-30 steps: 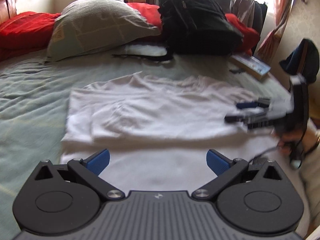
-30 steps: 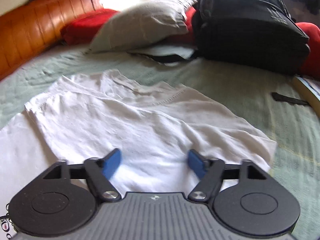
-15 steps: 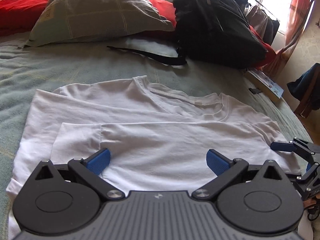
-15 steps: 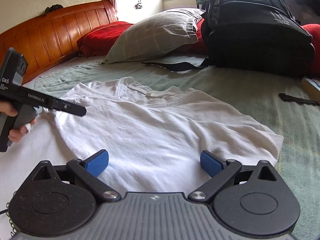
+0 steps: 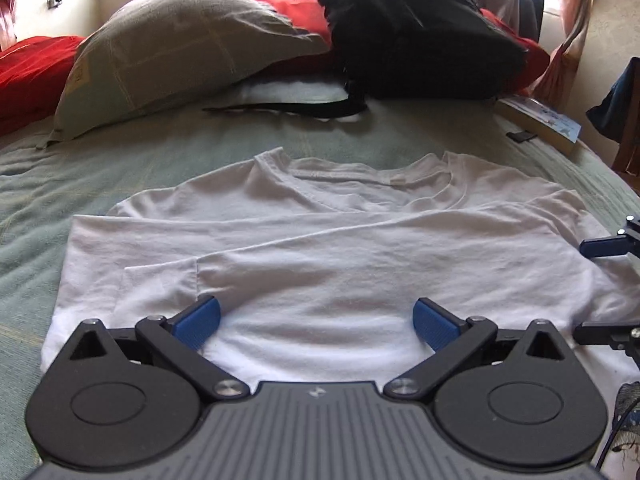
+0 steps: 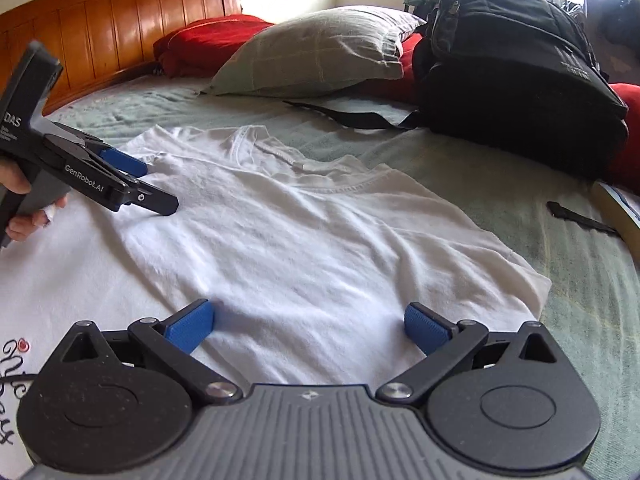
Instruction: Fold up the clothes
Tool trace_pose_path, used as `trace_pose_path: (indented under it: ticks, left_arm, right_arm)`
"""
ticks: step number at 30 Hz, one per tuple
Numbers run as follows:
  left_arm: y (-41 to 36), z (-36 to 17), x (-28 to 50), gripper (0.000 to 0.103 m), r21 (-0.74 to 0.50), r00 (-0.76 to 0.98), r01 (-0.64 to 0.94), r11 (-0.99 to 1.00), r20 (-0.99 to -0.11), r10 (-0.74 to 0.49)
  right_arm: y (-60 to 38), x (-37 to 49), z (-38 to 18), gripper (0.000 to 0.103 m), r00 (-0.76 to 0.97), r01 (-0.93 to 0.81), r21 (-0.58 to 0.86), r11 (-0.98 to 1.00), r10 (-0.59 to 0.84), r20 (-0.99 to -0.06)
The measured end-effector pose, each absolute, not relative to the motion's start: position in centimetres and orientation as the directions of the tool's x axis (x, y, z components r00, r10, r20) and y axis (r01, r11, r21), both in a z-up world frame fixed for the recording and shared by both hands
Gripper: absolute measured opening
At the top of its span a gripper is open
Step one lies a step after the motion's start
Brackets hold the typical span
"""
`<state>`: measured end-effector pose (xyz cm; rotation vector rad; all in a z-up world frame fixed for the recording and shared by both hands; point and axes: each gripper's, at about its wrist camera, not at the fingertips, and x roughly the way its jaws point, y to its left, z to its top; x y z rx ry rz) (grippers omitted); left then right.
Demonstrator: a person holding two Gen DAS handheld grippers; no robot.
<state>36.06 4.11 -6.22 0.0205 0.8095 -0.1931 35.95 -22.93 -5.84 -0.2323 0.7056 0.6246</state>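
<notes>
As seen from the left wrist camera, a white T-shirt (image 5: pixel 320 248) lies flat on a green bedspread (image 5: pixel 36 208), neckline toward a grey pillow (image 5: pixel 180 48) and a black backpack (image 5: pixel 420 28) at the head of the bed. Both sleeves are already folded inward across the chest. The left gripper (image 5: pixel 316 320) hangs low over the shirt's lower half, its blue pads spread wide with nothing between them. At the right edge, the fingers of the right gripper (image 5: pixel 600 288) are visible, also parted

From the right wrist camera, the same shirt fills the middle, one folded side edge running along the bedspread on the right. The right gripper (image 6: pixel 306 326) has just been opening and now stands fully spread over the cloth, holding nothing. The left gripper (image 6: pixel 140 184) reaches in from the left, held by a person's hand (image 6: pixel 24 216)

Judging by its wrinkles, the shirt is thin, light, limp cotton that will sag and slide; pinching both bottom corners at the hem looks the surest hold for the next fold
</notes>
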Motion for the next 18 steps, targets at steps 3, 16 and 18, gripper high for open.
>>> trace_pose_path:
  ticks: [3,16,18]
  left_arm:
    - [3.6,-5.2,35.7,0.102,-0.052,0.675,0.188,0.981,-0.719,-0.167]
    - [0.9,-5.9,39.5,0.102,-0.176,0.665,0.171,0.969,-0.706,-0.245]
    - [2.0,-5.4,39.8,0.102,-0.184,0.683,0.093,0.979,-0.703,-0.197]
  right_arm:
    - [-23.3,35.8,-5.5,0.103,0.58,-0.612,0.015,0.791,0.461,-0.672]
    - [-24.2,36.1,-5.2,0.103,0.559,-0.608,0.092,0.789,0.507,-0.656]
    - [-24.2,36.2,-5.3,0.103,0.566,-0.595,0.084,0.799,0.491,-0.662]
